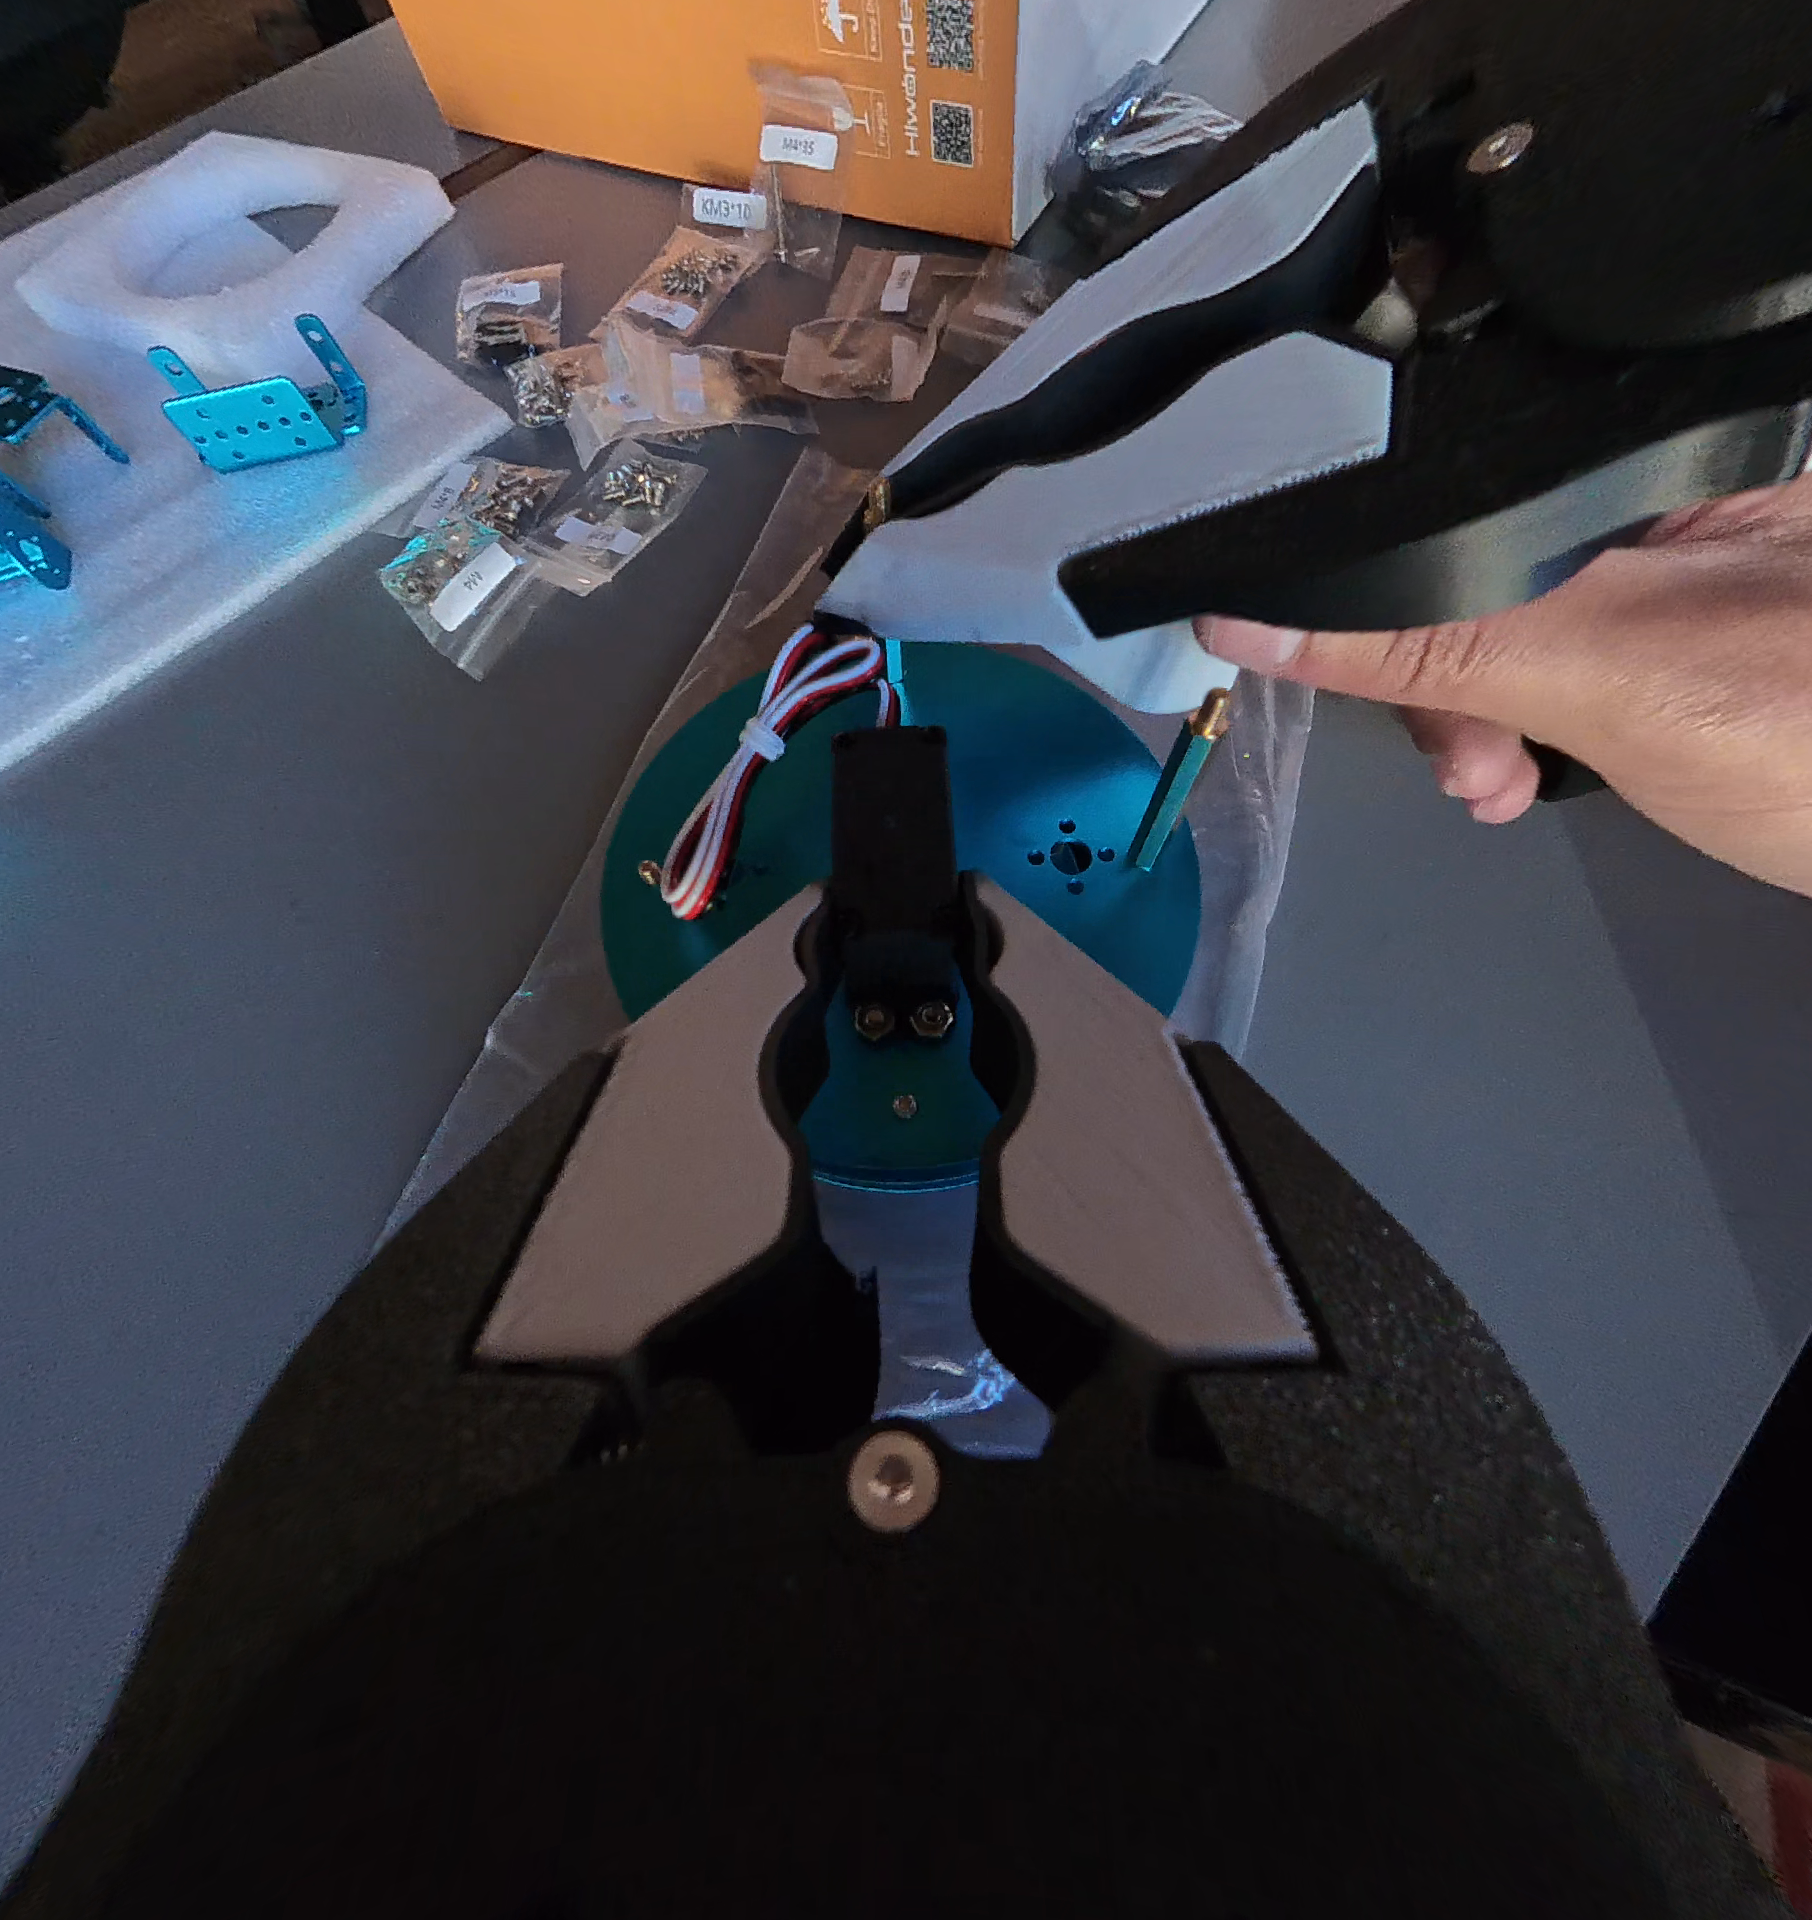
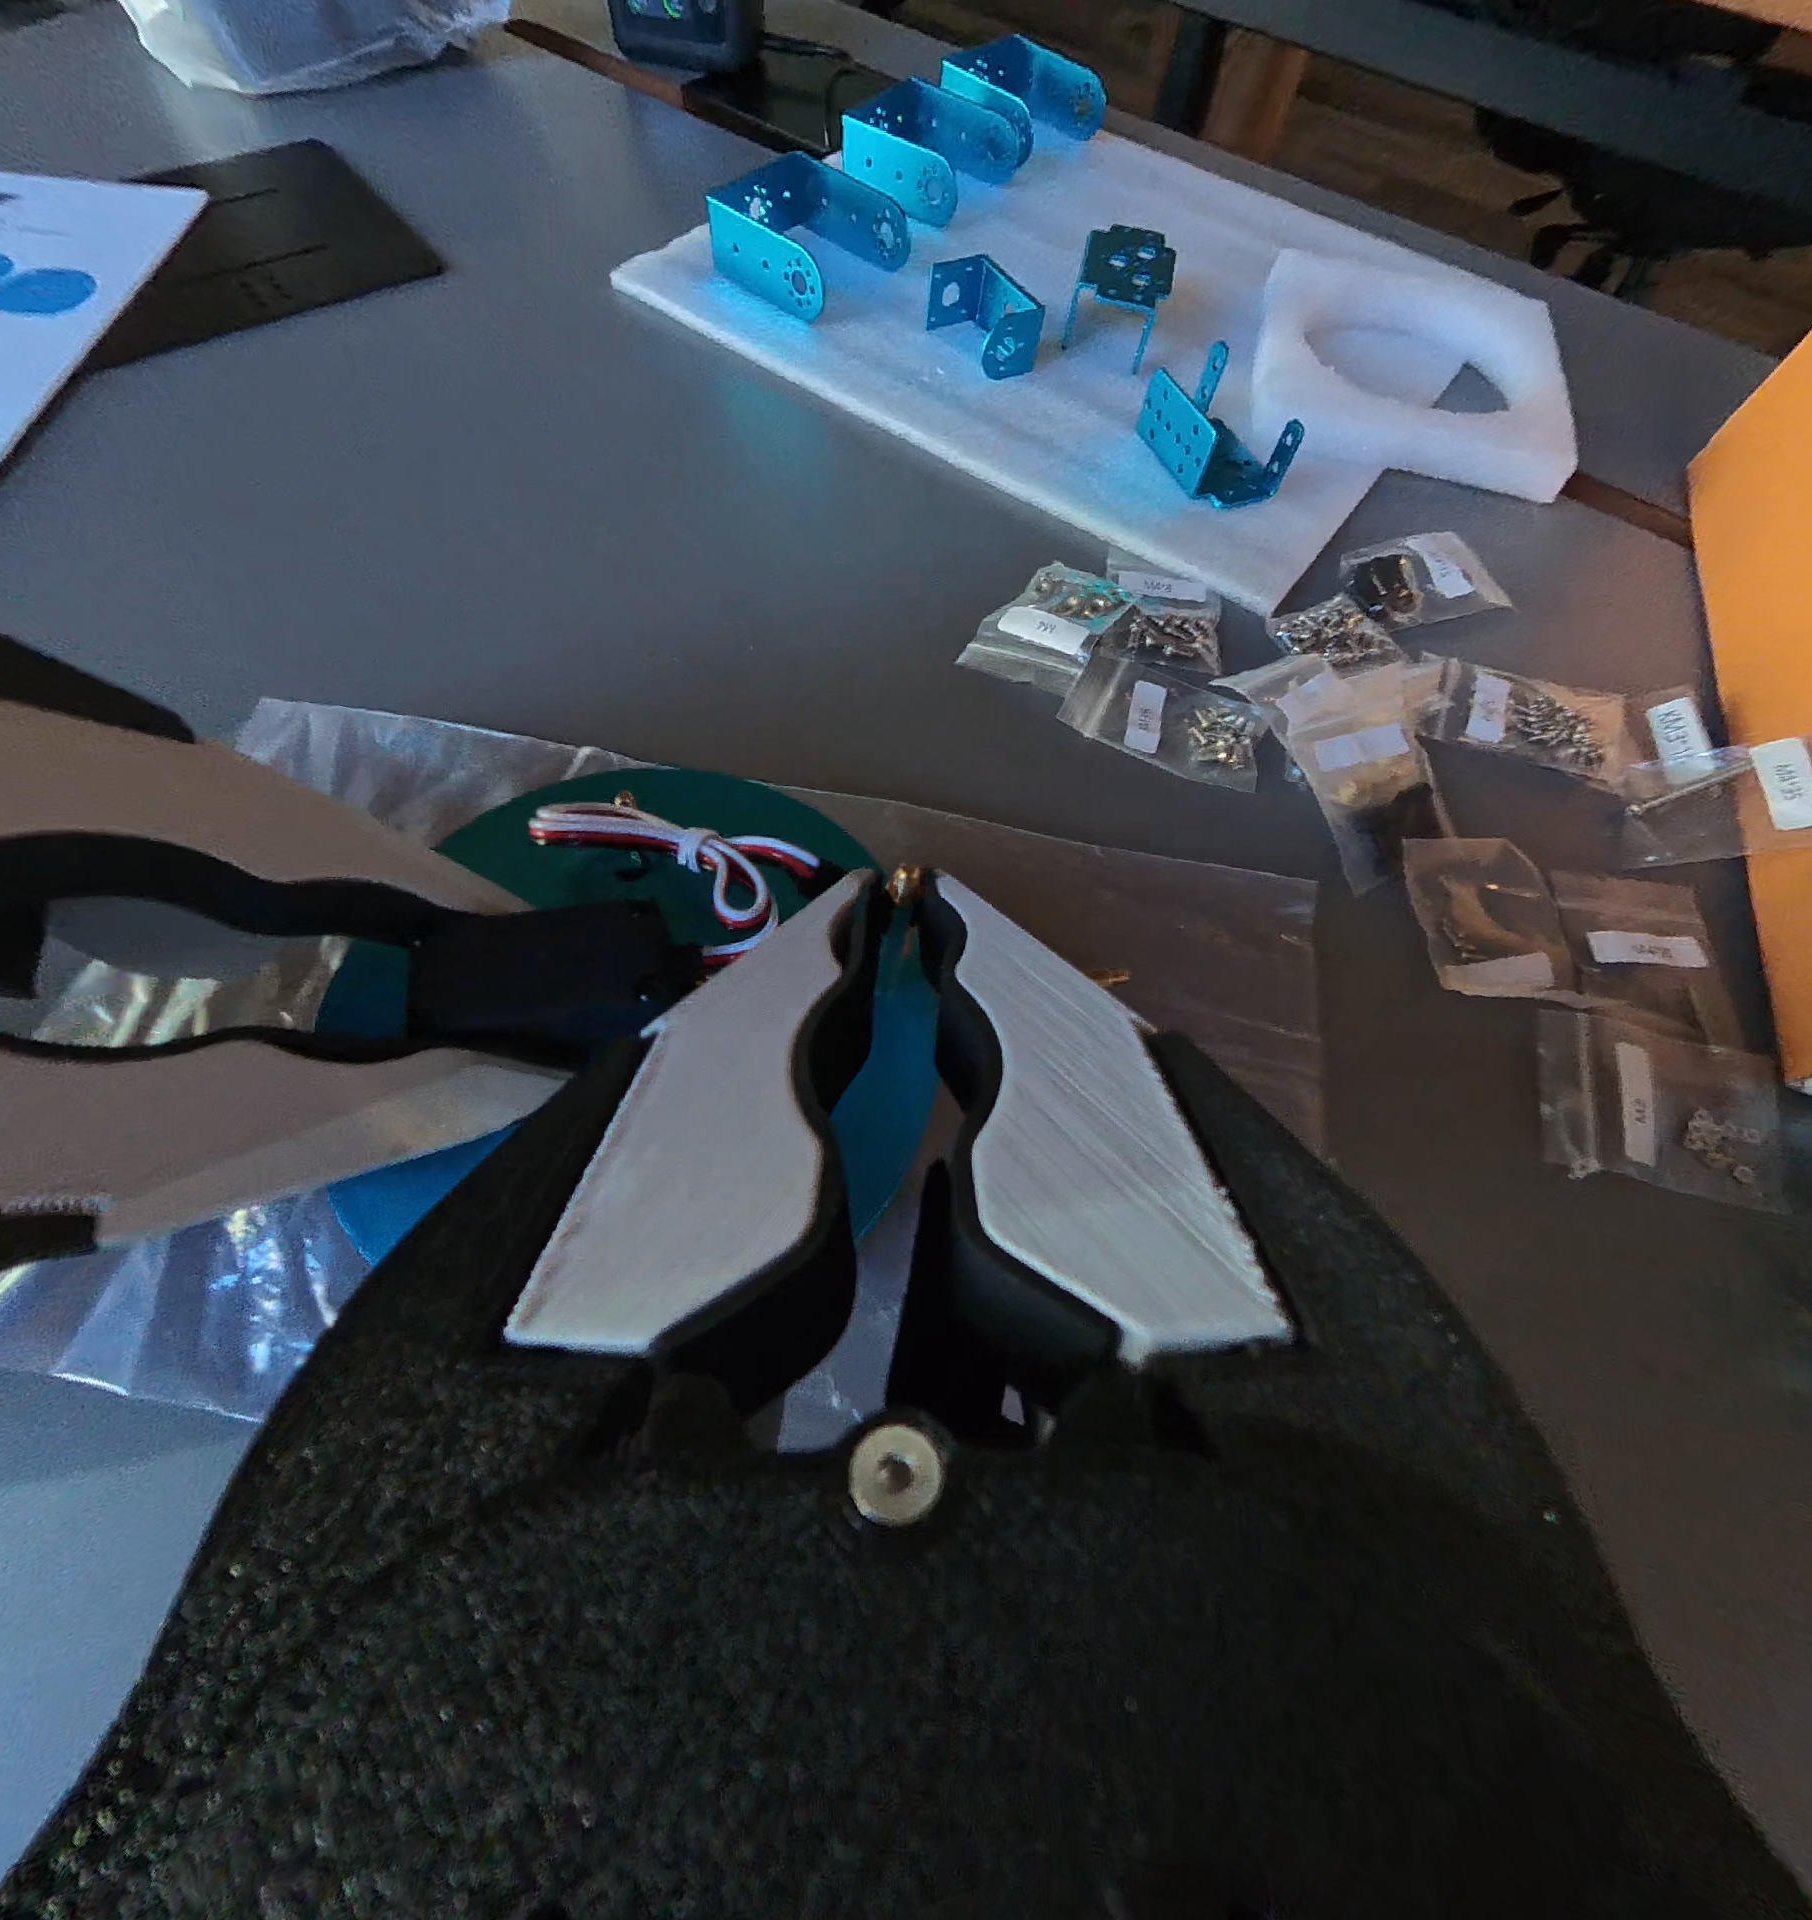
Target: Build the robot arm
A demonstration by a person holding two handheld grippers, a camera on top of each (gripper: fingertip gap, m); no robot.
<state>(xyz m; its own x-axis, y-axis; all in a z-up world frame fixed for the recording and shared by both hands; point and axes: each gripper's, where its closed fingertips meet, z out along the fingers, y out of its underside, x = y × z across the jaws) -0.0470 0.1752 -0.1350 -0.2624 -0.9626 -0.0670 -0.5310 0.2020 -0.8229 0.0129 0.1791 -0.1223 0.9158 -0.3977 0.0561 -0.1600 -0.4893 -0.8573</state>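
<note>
A round blue metal plate point(image 1: 1047, 769) lies on a clear plastic bag on the grey table. A black servo point(image 1: 891, 821) with a tied red, white and black cable point(image 1: 777, 748) is mounted on it. My left gripper point(image 1: 897, 904) is shut on the servo's sides. A teal post with a brass tip point(image 1: 1182, 790) stands at the plate's right edge. My right gripper point(image 1: 860, 530), held by a hand point(image 1: 1608, 707), reaches over the plate's far edge. In the right wrist view my right gripper point(image 2: 902, 888) is shut on a small brass tip point(image 2: 897, 883) above the plate point(image 2: 611, 821). The left gripper point(image 2: 538, 971) comes in there from the left.
Several small clear bags of screws point(image 2: 1193, 686) lie beyond the plate, next to an orange box point(image 2: 1785, 623). Blue metal brackets point(image 2: 808, 229) sit on a white foam sheet point(image 2: 985, 416) beside a foam ring point(image 2: 1401, 353). A black panel point(image 2: 278, 239) and a printed sheet point(image 2: 40, 291) lie far left.
</note>
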